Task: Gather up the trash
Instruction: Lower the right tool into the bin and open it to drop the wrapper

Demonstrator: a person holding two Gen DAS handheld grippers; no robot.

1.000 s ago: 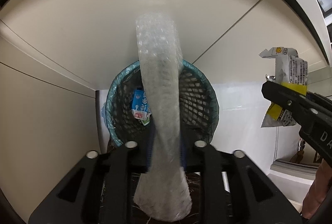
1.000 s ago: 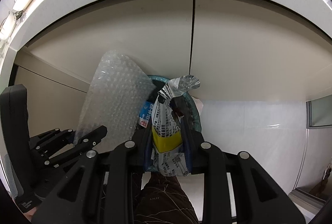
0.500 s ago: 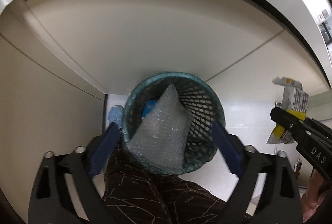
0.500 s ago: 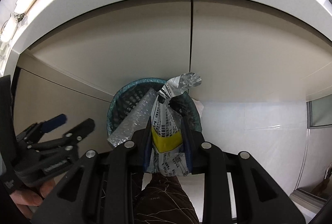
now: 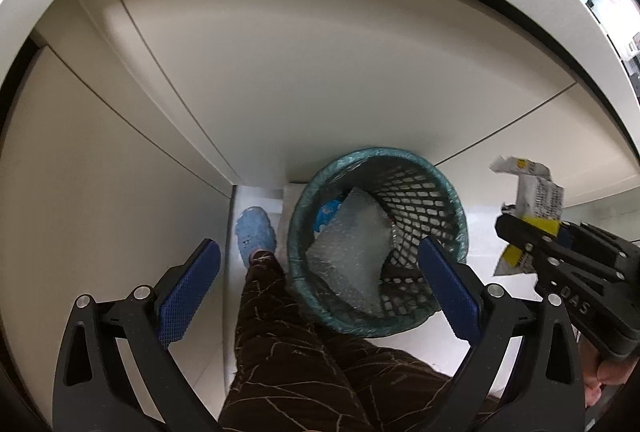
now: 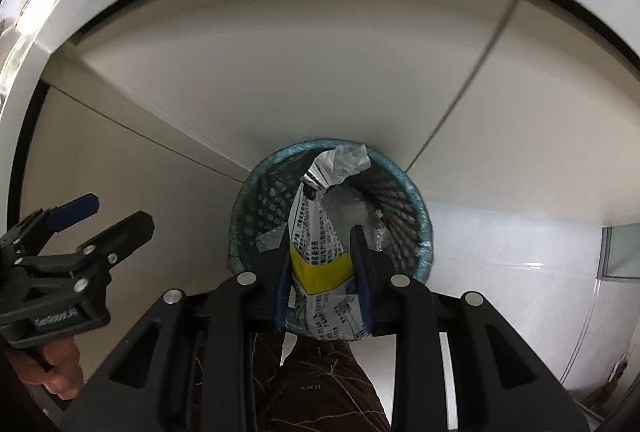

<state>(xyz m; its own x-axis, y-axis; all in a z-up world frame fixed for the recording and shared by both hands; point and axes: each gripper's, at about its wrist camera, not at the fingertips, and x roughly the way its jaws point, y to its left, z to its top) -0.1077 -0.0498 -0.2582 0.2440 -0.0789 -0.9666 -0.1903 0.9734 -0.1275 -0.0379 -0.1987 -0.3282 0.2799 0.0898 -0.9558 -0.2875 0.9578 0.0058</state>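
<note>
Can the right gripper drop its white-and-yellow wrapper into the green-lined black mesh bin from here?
Probably yes: right gripper holds the wrapper over the bin mouth, and the left gripper is open and off to the side.

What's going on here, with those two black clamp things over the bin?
A person is collecting trash with a hand-held gripper in each hand. The left gripper is wide open and empty above the mesh wastebasket, and a sheet of bubble wrap lies inside it. The right gripper is clamped on a white and yellow snack wrapper and holds it over the basket, not yet dropped. The person's leg and blue shoe show beside the basket.
</note>
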